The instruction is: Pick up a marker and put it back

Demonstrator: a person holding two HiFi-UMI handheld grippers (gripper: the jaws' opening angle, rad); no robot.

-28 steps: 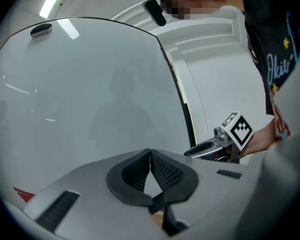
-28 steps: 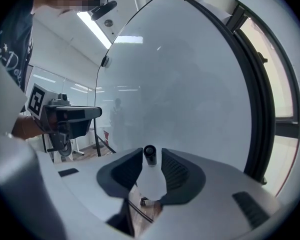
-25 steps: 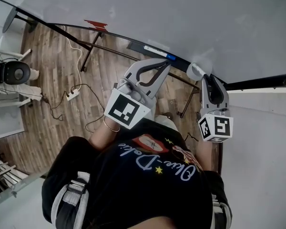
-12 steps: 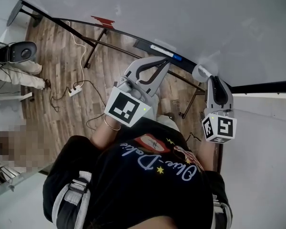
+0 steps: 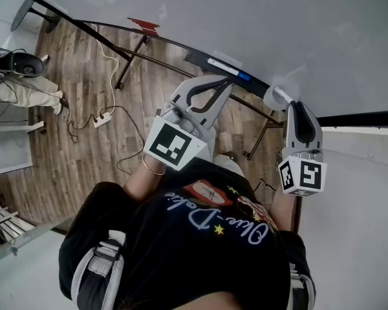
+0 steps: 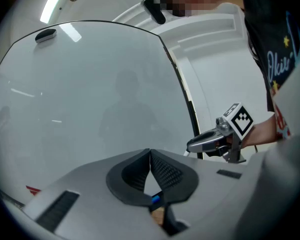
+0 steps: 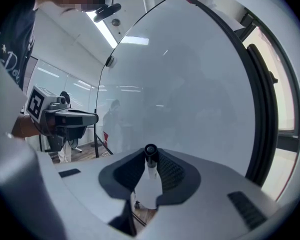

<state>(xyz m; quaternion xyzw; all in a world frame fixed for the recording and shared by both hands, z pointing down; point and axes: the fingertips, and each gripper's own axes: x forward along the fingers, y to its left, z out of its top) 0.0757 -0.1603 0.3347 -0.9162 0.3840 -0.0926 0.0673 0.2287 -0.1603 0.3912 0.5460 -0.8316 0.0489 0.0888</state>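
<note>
I stand in front of a large whiteboard (image 5: 258,24). My right gripper (image 5: 284,103) is shut on a white marker (image 5: 275,96) at the board's lower edge. In the right gripper view the marker's black cap (image 7: 150,152) sticks up between the pads, and the jaws have just been closing on it. Another marker with a blue cap (image 5: 229,70) lies on the dark tray (image 5: 197,59). My left gripper (image 5: 215,82) is shut with nothing in it, its tips just in front of that tray. Its tips (image 6: 150,155) meet in the left gripper view.
Below the board lie a wooden floor, a power strip with cables (image 5: 103,117) and the stand's dark legs (image 5: 126,70). A red item (image 5: 145,25) sits at the tray's far left. An office chair (image 5: 18,64) stands at the left edge.
The right gripper's jaws have closed onto the marker at the board's lower edge. The left gripper has kept its place and stays shut.
</note>
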